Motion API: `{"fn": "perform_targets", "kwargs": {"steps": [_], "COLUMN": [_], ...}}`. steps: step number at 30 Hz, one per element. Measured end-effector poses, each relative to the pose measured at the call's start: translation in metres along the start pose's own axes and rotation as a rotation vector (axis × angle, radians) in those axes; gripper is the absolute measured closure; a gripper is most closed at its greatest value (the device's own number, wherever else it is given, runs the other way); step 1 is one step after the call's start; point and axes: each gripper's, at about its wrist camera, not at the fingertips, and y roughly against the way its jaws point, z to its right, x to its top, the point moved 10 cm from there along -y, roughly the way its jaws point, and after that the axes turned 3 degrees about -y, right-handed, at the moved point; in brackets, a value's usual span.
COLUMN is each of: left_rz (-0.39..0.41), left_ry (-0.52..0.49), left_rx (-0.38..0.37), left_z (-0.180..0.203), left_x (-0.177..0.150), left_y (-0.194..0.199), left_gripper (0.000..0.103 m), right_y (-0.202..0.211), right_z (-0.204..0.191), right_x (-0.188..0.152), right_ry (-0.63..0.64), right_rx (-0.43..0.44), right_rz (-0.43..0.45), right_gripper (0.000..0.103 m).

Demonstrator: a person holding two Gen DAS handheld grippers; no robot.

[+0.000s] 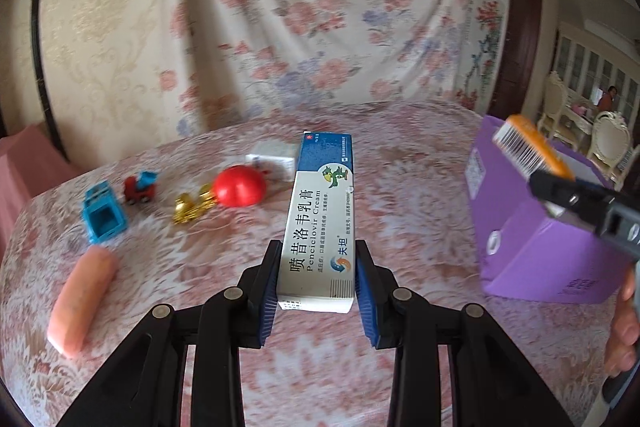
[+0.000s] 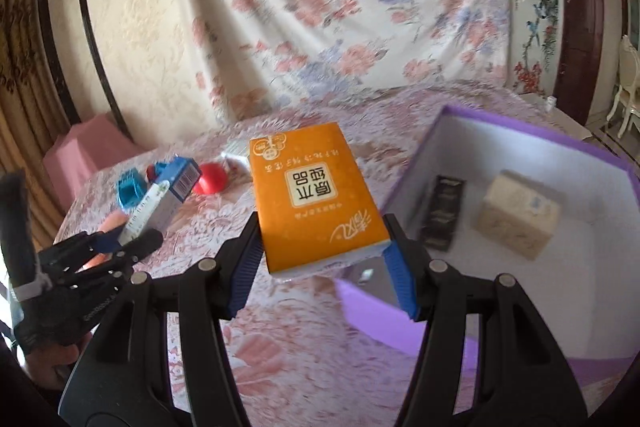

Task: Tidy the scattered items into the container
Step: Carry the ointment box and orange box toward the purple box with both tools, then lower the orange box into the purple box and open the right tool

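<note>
We are mid-carry, left gripper (image 1: pixel 316 279) clamped on the cream box (image 1: pixel 320 219), right gripper (image 2: pixel 320 263) clamped on the orange pack (image 2: pixel 316 195); next, release over the purple container (image 2: pixel 568 359) at three o'clock.

We find the right gripper (image 2: pixel 322 259) clamped on an orange packet (image 2: pixel 316 195), held above the worktop (image 2: pixel 304 339) just left of the purple box (image 2: pixel 372 315). Inside the box lie a black packet (image 2: pixel 442 213) and a beige block (image 2: pixel 518 215), apart. At left, the left gripper (image 2: pixel 120 245) grips a blue-and-white carton (image 2: pixel 164 203).
</note>
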Motion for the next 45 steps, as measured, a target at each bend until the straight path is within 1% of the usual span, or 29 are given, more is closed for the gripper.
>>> {"fn": "perform_targets", "kwargs": {"steps": [3, 11, 17, 22, 25, 30, 34, 36, 40, 44, 45], "left_rz": [0.012, 0.041, 0.039, 0.028, 0.025, 0.023, 0.024, 0.025, 0.017, 0.005, 0.005], "left_ry": [-0.024, -0.105, -0.16, -0.179, -0.184, -0.184, -0.179, -0.178, -0.181, -0.177, -0.173], "left_rx": [-0.045, -0.223, -0.339, -0.391, -0.404, -0.427, -0.447, -0.456, -0.477, -0.495, -0.496], "left_z": [0.022, 0.101, 0.159, 0.187, 0.195, 0.201, 0.201, 0.203, 0.204, 0.204, 0.203], "left_x": [0.01, 0.042, 0.054, 0.054, 0.054, 0.054, 0.056, 0.058, 0.059, 0.058, 0.058], "left_y": [0.001, 0.007, 0.008, 0.006, 0.004, 0.002, 0.0, -0.001, -0.005, -0.009, -0.009], "left_gripper": [0.068, 0.068, 0.068, 0.068, 0.068, 0.068, 0.068, 0.068, 0.068, 0.068, 0.068], "right_y": [0.015, 0.031, 0.044, 0.043, 0.036, 0.015, -0.001, -0.01, -0.028, -0.047, -0.049], "right_z": [0.023, 0.115, 0.168, 0.213, 0.232, 0.25, 0.261, 0.26, 0.266, 0.274, 0.271], "right_x": [0.01, 0.012, 0.012, 0.012, 0.014, 0.014, 0.011, 0.008, 0.002, -0.011, -0.015], "right_ry": [-0.023, -0.117, -0.133, -0.141, -0.112, 0.015, 0.093, 0.121, 0.19, 0.199, 0.208], "right_rx": [-0.027, -0.196, -0.313, -0.398, -0.442, -0.51, -0.551, -0.556, -0.615, -0.592, -0.571], "right_rz": [0.022, 0.022, -0.01, -0.067, -0.115, -0.246, -0.335, -0.372, -0.449, -0.564, -0.584], "right_gripper": [0.042, 0.042, 0.042, 0.042, 0.042, 0.042, 0.042, 0.042, 0.042, 0.042, 0.042]}}
